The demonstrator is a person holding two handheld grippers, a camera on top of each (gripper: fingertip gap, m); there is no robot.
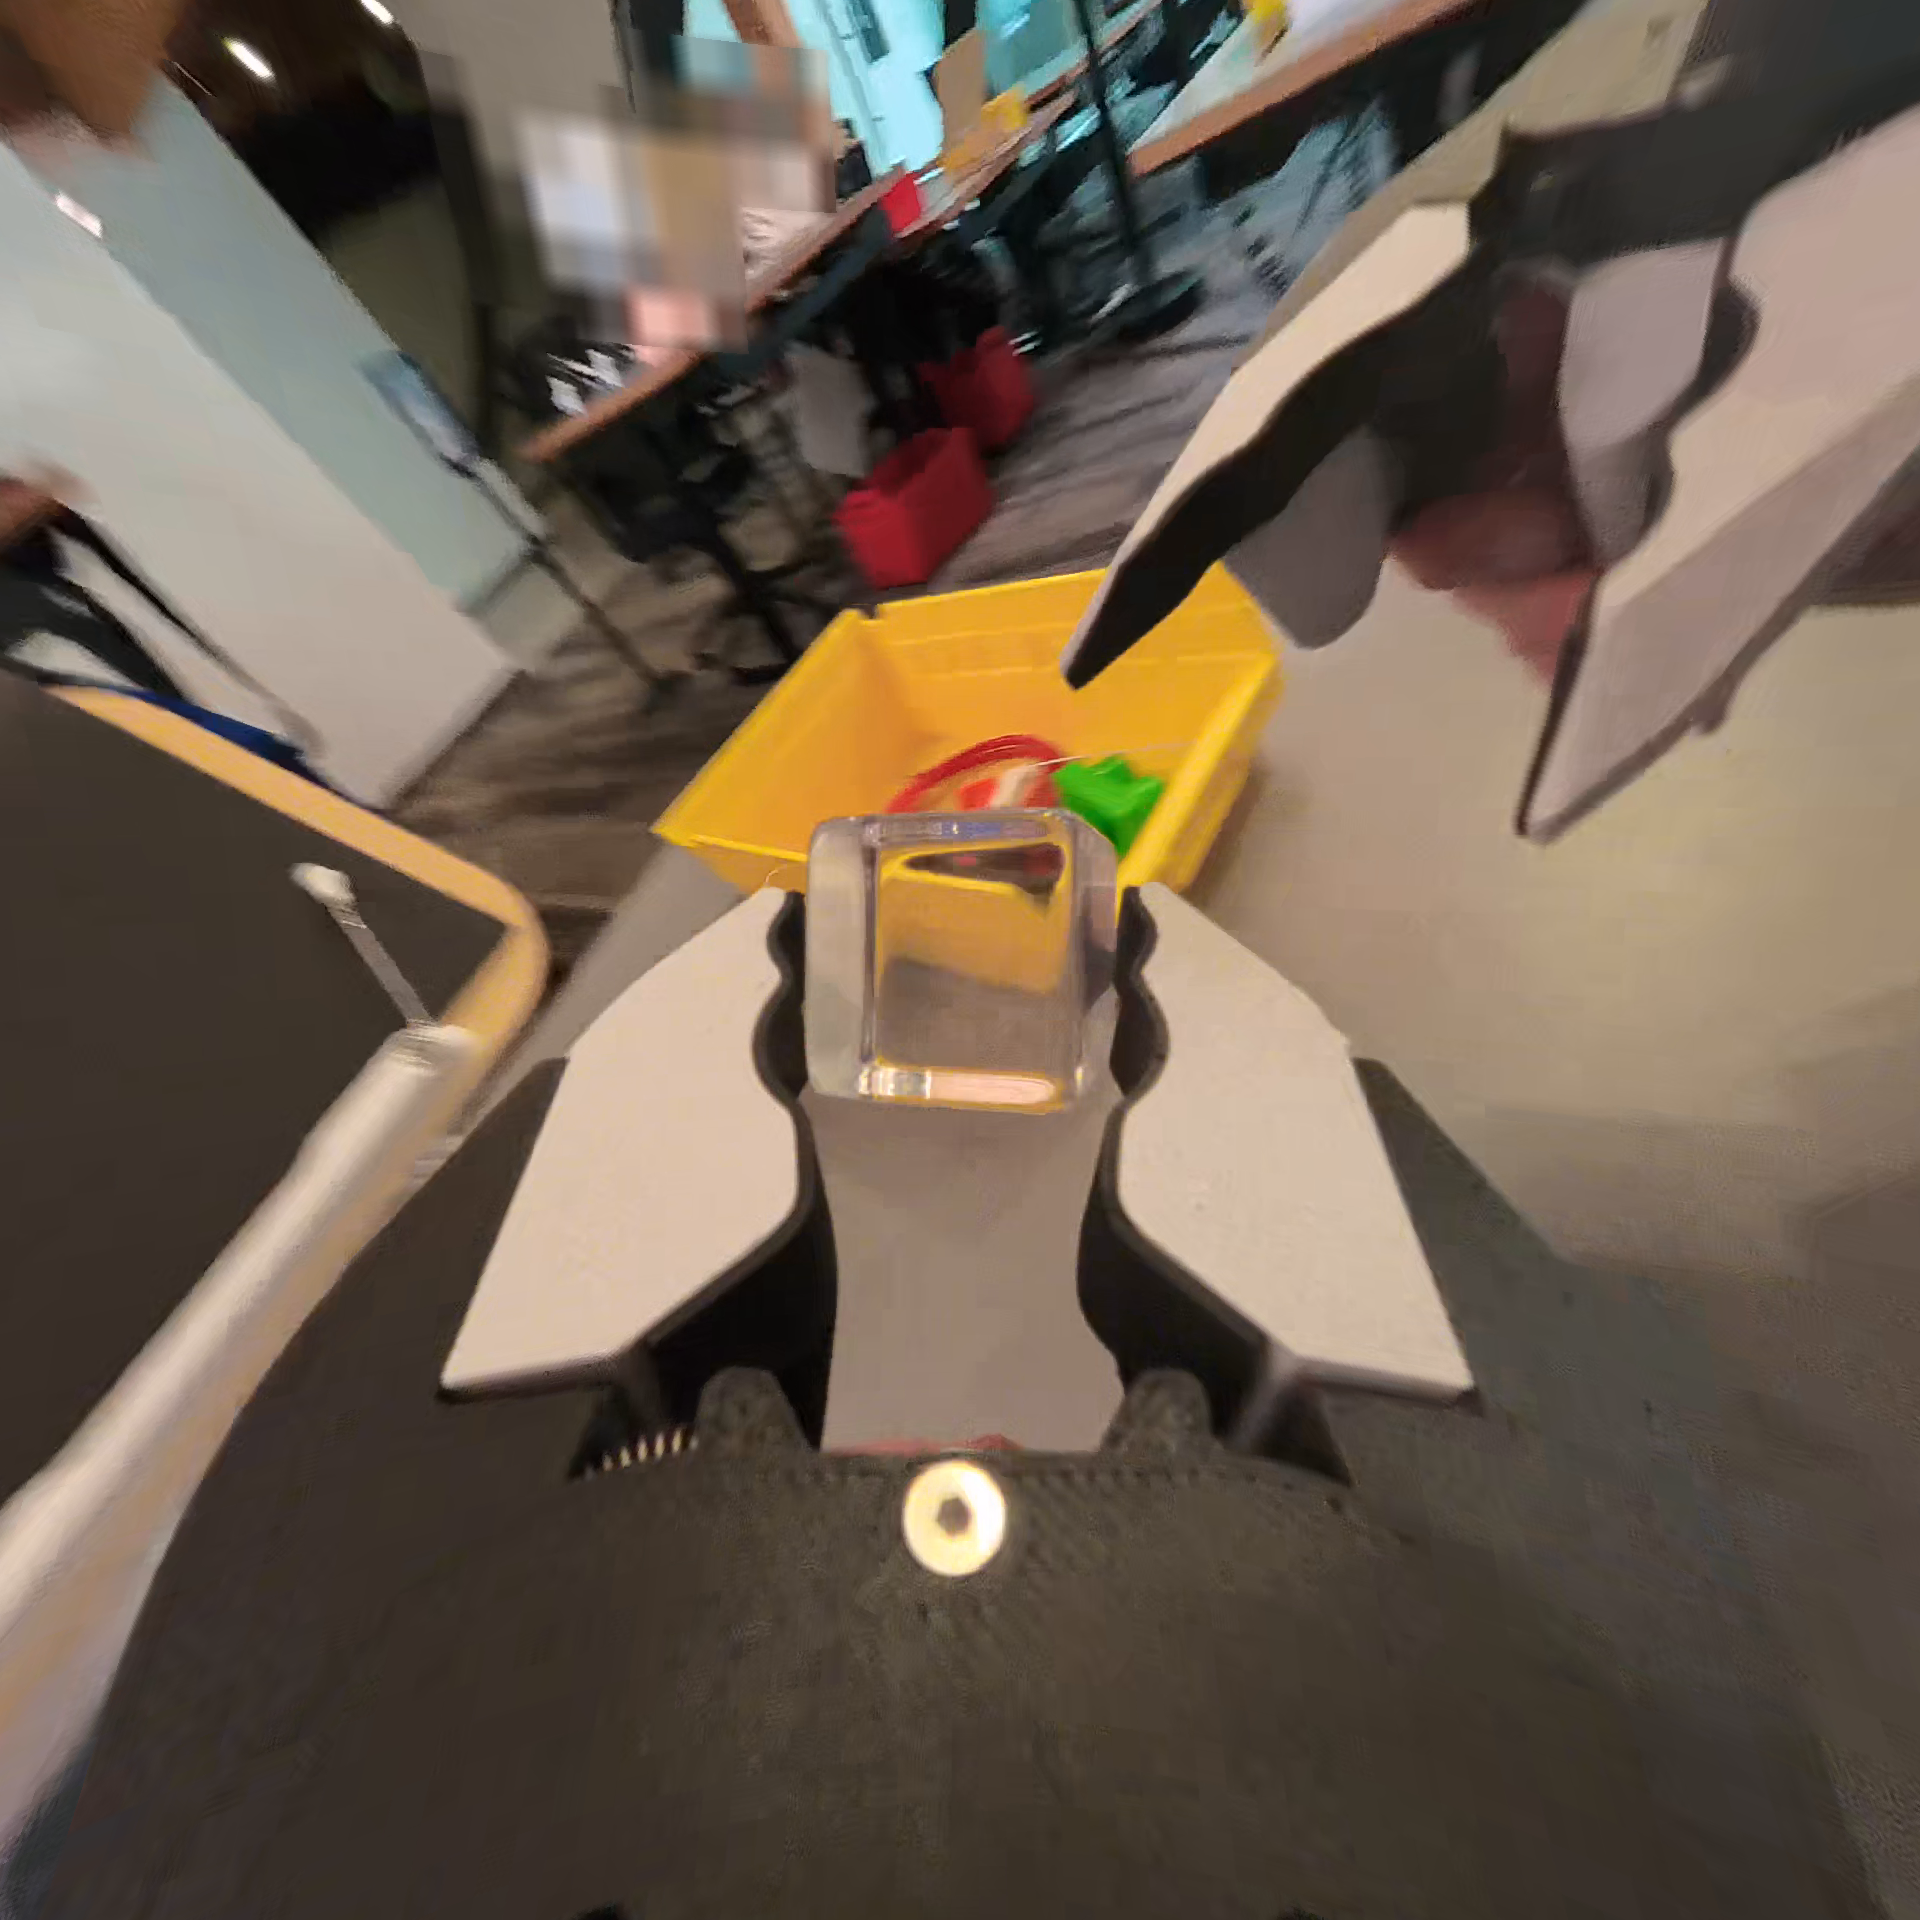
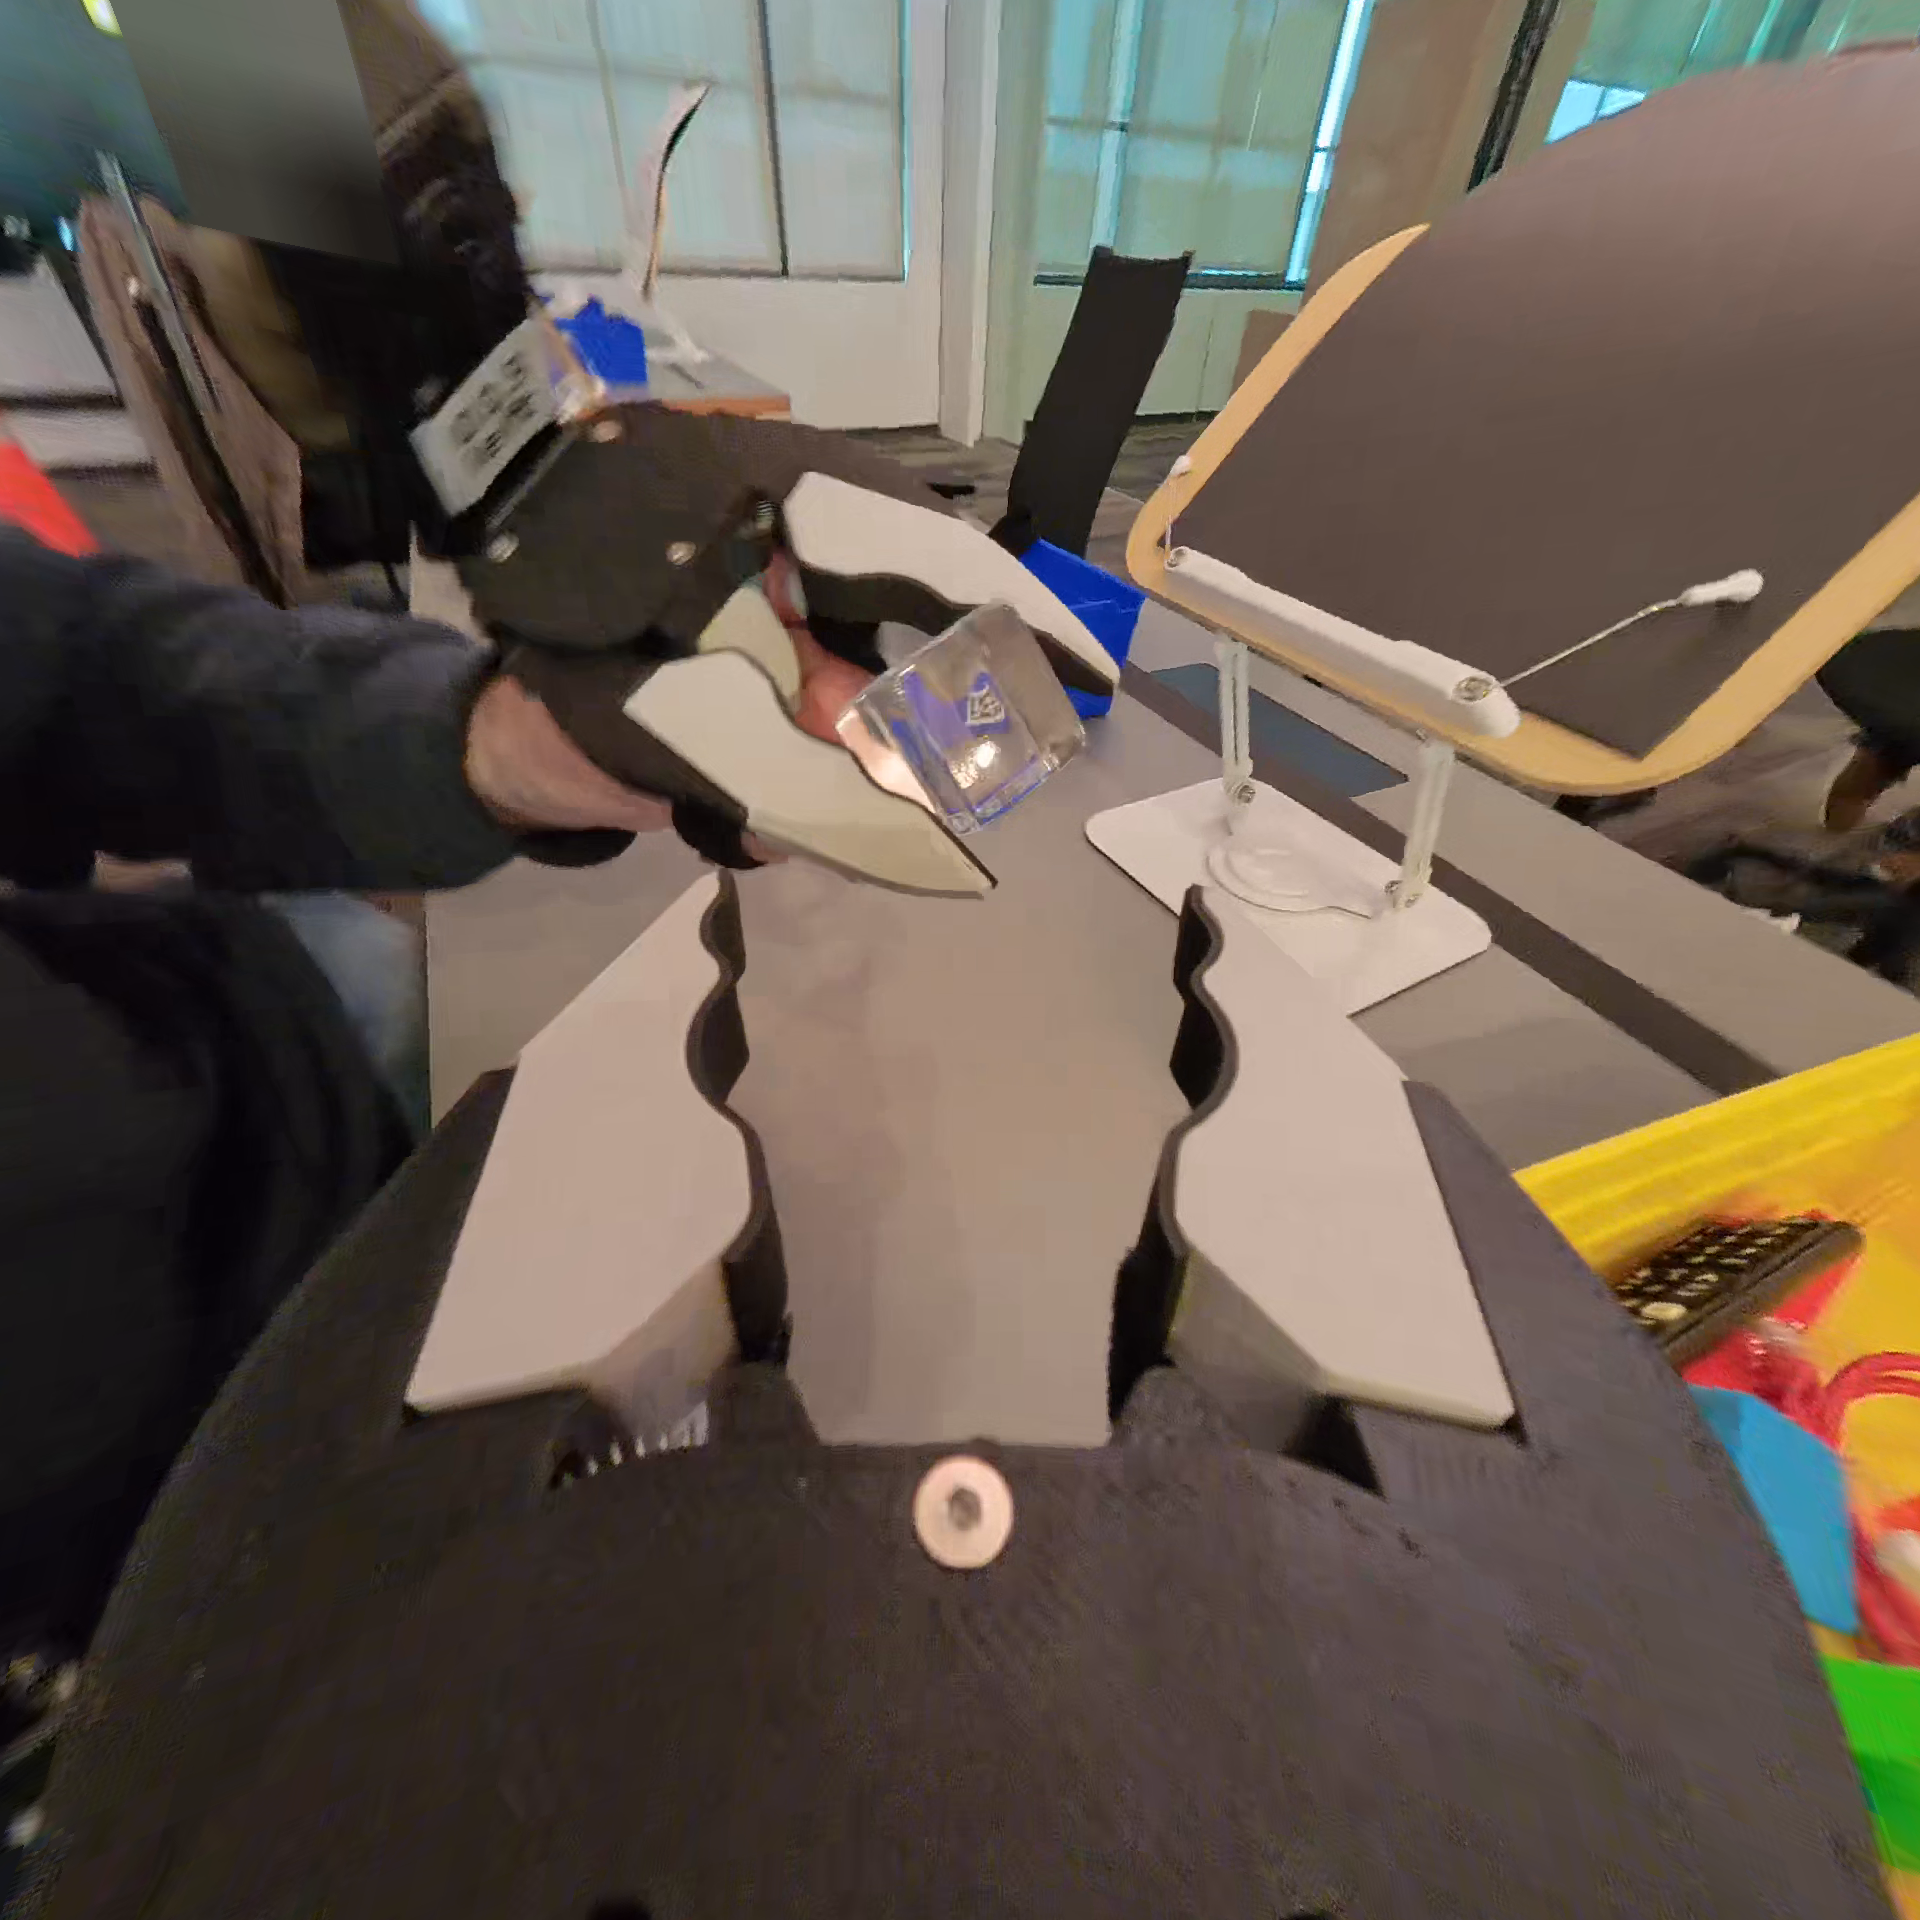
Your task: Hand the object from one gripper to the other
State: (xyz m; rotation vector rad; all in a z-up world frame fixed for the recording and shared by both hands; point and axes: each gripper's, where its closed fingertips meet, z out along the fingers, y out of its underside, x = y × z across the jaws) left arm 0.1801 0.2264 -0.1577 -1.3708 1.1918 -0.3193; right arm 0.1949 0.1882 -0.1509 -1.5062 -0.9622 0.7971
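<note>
above the grey table (image 2: 935, 1039): both your grippers, well off the surface
left gripper (image 1: 961, 935): your fingers clamp the clear cube (image 1: 956, 961) by its sides
right gripper (image 2: 956, 914): your fingers are spread apart, empty, just short of the cube
yellow bin (image 1: 831, 758): beyond the cube, holding red and green bits

The left tongs (image 1: 961, 961) are closed, their two pale fingers (image 1: 665, 1174) clamped on what they hold, pointing forward and slightly downward. A bare hand (image 2: 551, 769) in a dark sleeve grips their black handle. The right tongs (image 2: 961, 935) stand empty with fingers (image 2: 1320, 1195) spread wide, held near the left tongs but apart, tips angled toward them.
</note>
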